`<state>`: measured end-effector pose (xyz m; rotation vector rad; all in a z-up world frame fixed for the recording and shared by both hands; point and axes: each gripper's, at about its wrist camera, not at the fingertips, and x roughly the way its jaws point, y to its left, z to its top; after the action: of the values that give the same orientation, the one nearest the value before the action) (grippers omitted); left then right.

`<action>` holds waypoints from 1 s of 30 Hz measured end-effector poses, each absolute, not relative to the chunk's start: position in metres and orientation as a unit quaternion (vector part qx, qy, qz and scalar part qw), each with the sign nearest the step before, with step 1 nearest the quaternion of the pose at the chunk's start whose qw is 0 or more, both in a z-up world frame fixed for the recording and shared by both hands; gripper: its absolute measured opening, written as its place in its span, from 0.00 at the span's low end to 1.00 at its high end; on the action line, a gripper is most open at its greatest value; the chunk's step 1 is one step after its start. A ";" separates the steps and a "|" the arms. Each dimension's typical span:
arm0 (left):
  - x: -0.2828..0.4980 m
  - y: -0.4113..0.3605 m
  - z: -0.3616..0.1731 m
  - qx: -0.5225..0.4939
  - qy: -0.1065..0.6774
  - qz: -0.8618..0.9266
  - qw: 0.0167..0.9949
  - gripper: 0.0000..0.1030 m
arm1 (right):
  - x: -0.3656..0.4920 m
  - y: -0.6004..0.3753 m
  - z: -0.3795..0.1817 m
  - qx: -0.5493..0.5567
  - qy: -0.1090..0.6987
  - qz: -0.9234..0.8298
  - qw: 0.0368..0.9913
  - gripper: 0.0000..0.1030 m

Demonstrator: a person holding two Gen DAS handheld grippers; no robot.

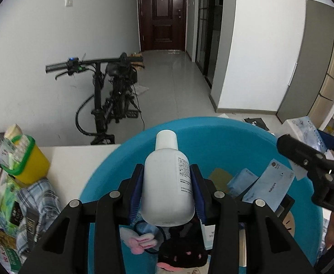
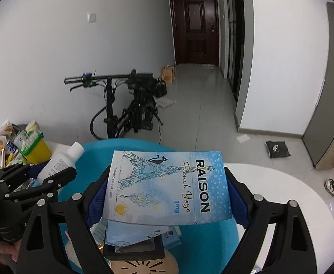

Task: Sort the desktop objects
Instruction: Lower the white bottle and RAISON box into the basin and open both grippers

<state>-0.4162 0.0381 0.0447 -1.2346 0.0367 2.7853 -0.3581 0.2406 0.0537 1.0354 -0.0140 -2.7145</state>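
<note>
My left gripper (image 1: 168,178) is shut on a white plastic bottle (image 1: 167,182) with a white cap, held above a blue basin (image 1: 224,141). The bottle also shows in the right wrist view (image 2: 59,162), at the left. My right gripper (image 2: 167,191) is shut on a flat blue carton (image 2: 167,187) printed "RAISON French Yogo", held over the same basin (image 2: 94,150). The basin holds several blue packets (image 1: 269,187), a pink and black fabric item (image 1: 178,246) and a tan disc (image 2: 142,264). The right gripper shows at the right edge of the left wrist view (image 1: 315,166).
A yellow bin with a green rim (image 1: 27,159) and a pile of snack packs and a plaid cloth (image 1: 37,198) lie on the white table (image 1: 75,164) at the left. A black bike (image 1: 112,91) stands on the floor beyond the table.
</note>
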 end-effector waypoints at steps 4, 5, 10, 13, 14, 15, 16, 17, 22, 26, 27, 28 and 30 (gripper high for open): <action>-0.418 0.039 0.042 -0.407 0.007 0.912 0.051 0.41 | -0.363 0.238 0.052 0.360 -0.008 -0.925 0.121 0.85; -0.418 0.038 0.042 -0.407 0.008 0.912 0.050 0.41 | -0.363 0.239 0.052 0.359 -0.008 -0.925 0.121 0.85; -0.419 0.038 0.043 -0.407 0.005 0.912 0.053 0.41 | -0.370 0.235 0.052 0.359 -0.008 -0.926 0.120 0.85; -0.419 0.039 0.044 -0.406 -0.001 0.912 0.056 0.41 | -0.369 0.236 0.053 0.358 -0.008 -0.926 0.120 0.85; -0.419 0.039 0.044 -0.407 -0.003 0.912 0.058 0.41 | -0.369 0.236 0.053 0.357 -0.009 -0.926 0.119 0.85; -0.419 0.039 0.044 -0.407 -0.004 0.911 0.062 0.42 | -0.369 0.237 0.053 0.356 -0.010 -0.927 0.118 0.85; -0.418 0.040 0.045 -0.405 -0.003 0.912 0.061 0.56 | -0.371 0.236 0.053 0.356 -0.010 -0.927 0.117 0.85; -0.417 0.040 0.047 -0.400 -0.002 0.915 0.056 0.80 | -0.372 0.235 0.054 0.356 -0.011 -0.927 0.116 0.85; -0.408 0.037 0.059 -0.369 0.002 0.929 0.041 0.88 | -0.376 0.235 0.054 0.357 -0.016 -0.927 0.114 0.85; -0.407 0.031 0.064 -0.366 -0.005 0.930 0.035 0.88 | -0.377 0.233 0.053 0.358 -0.018 -0.927 0.115 0.85; -0.408 0.030 0.064 -0.367 -0.007 0.930 0.034 0.88 | -0.377 0.231 0.052 0.358 -0.017 -0.926 0.116 0.85; -0.409 0.029 0.064 -0.368 -0.009 0.929 0.033 0.88 | -0.378 0.230 0.051 0.359 -0.016 -0.926 0.117 0.85; -0.409 0.027 0.064 -0.369 -0.012 0.929 0.031 0.88 | -0.378 0.227 0.051 0.359 -0.015 -0.926 0.119 0.85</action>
<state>-0.4089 0.0274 0.0643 -1.1381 -0.0371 2.8619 -0.3780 0.2275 0.0507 1.0510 -0.0447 -2.7068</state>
